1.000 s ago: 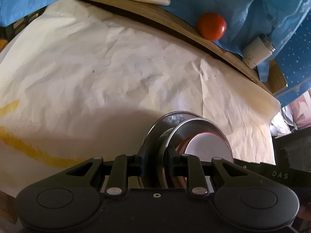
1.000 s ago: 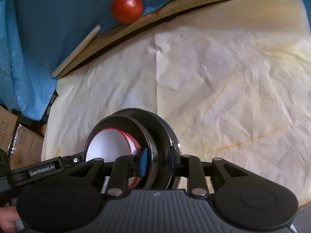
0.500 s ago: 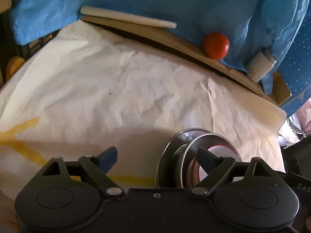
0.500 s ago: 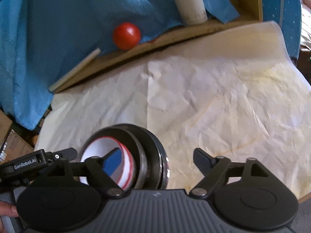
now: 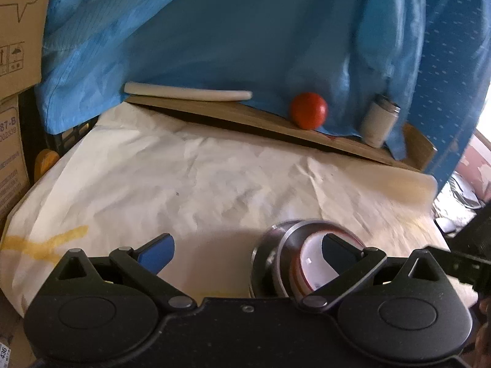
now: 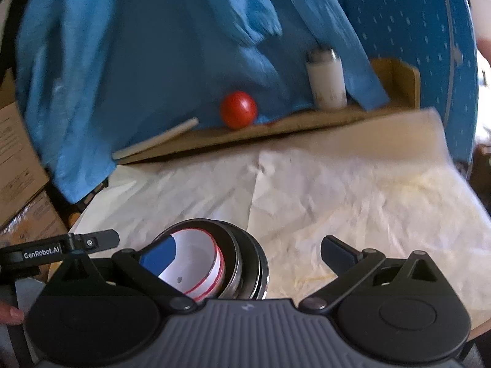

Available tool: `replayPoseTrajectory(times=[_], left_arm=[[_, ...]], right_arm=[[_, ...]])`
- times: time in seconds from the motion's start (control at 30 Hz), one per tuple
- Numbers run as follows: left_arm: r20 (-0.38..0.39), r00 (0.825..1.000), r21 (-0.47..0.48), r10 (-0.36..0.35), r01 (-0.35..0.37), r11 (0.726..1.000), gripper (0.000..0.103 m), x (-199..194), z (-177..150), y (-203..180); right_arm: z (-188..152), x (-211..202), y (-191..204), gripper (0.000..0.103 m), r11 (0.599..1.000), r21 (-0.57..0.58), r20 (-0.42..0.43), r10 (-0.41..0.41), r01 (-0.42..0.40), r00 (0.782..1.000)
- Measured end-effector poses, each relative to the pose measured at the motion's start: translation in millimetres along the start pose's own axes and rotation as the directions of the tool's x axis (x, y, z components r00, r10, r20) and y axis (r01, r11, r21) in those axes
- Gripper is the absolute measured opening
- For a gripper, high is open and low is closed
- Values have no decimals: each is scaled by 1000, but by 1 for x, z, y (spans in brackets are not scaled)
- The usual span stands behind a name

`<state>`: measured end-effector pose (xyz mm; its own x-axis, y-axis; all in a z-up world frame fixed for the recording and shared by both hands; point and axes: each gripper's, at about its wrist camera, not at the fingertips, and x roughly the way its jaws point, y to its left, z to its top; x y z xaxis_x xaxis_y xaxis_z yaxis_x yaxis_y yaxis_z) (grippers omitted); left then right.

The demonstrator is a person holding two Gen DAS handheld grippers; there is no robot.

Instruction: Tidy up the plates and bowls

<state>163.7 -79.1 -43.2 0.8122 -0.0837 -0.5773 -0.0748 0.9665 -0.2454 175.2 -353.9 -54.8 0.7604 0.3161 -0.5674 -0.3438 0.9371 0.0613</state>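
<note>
A stack of dishes sits on the paper-covered table: a white bowl with red rim lines (image 6: 196, 260) nested in steel bowls (image 6: 245, 263). The stack also shows in the left wrist view (image 5: 285, 263). My left gripper (image 5: 245, 253) is open, its right finger in front of the white bowl (image 5: 313, 266), holding nothing. My right gripper (image 6: 248, 253) is open, its left finger in front of the white bowl, holding nothing. The stack lies between the two grippers.
Crumpled white paper (image 5: 199, 178) covers the table. At the back, on a wooden board (image 6: 276, 125) against blue cloth, lie a red ball (image 6: 238, 109), a white cylinder bottle (image 6: 326, 79) and a white rod (image 5: 187, 93). Cardboard boxes (image 5: 15, 30) stand at left.
Both grippers were shut on the stack's rims one second ago; they opened, let the stack go, and have pulled back and up from it.
</note>
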Motion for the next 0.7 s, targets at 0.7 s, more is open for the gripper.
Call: replayPoseTrajectory(times=[0.7], left_arm=[[37, 999, 62, -10, 8, 998, 102, -54, -64, -26]], right_arm=[[-49, -66, 5, 103, 996, -70, 61, -45, 49, 997]])
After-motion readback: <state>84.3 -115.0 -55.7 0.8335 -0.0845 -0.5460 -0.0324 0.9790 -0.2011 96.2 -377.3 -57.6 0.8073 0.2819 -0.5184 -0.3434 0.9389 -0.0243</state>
